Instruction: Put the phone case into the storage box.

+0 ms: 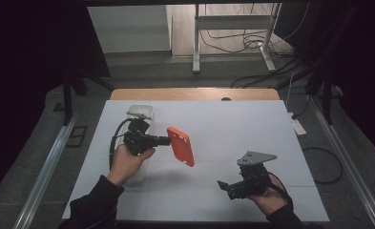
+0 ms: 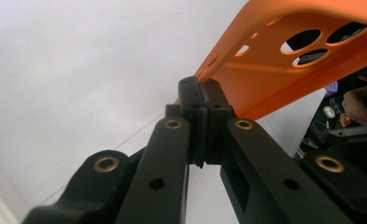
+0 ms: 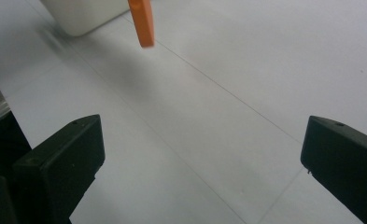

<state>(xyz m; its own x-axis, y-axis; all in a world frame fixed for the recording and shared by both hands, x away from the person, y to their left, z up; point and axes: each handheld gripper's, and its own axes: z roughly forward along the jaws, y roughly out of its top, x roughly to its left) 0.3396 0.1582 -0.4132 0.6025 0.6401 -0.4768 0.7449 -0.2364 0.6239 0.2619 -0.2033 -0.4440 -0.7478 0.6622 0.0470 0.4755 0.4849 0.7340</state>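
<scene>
Just one orange phone case — two tongs.

High view dim, dark vignette at both sides; white-covered table evenly lit from above. Soft shadows. Gripper views brighter, slightly blurred near the edges.

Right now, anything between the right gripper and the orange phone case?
Nothing: in the high view only bare white table separates the right gripper from the orange phone case, held up by the left gripper.

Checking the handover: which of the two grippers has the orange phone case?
The left gripper, jaws shut on the orange phone case edge, held above the table; the right gripper is open, empty.
</scene>
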